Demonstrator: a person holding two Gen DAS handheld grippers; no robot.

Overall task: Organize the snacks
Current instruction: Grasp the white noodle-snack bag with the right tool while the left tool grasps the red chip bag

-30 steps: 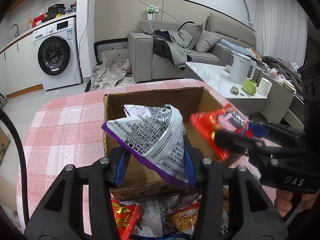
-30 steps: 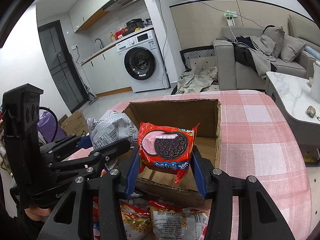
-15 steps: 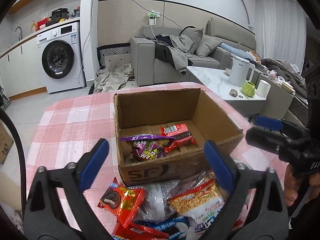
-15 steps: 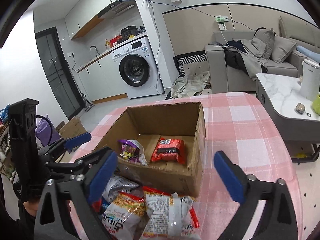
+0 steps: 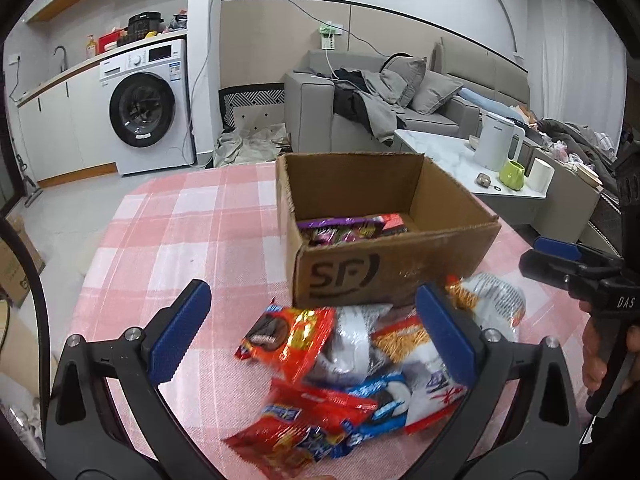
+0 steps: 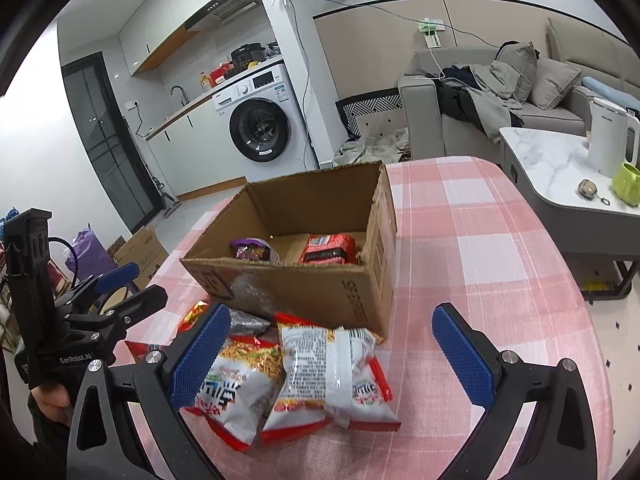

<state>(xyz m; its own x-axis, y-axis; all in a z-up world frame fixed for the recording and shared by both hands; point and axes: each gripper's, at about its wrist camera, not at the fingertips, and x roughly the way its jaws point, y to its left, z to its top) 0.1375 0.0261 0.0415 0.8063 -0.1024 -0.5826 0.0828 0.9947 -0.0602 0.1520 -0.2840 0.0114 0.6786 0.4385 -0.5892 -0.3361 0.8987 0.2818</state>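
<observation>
An open cardboard box [image 5: 396, 264] [image 6: 320, 292] stands on the pink checked table. Inside lie a purple snack bag [image 5: 340, 230] [image 6: 252, 249] and a red cookie pack [image 6: 330, 249]. Several snack packs lie in a heap in front of the box: a red cookie pack [image 5: 288, 336], a blue pack [image 5: 380, 400], white noodle-snack bags [image 6: 332, 372] [image 6: 236, 392]. My left gripper [image 5: 312, 344] is open and empty above the heap's left side. My right gripper [image 6: 328, 360] is open and empty above the white bags. Each gripper shows in the other's view [image 5: 560, 260] [image 6: 120, 292].
The pink checked table [image 5: 180, 232] [image 6: 480, 264] extends left and right of the box. Beyond it are a washing machine [image 5: 148, 108], a grey sofa [image 5: 360, 108], and a marble coffee table [image 6: 560, 168] with a kettle and green cup.
Both grippers let go of their packs into the box, opened, and drew back from the box to above the heap of snacks.
</observation>
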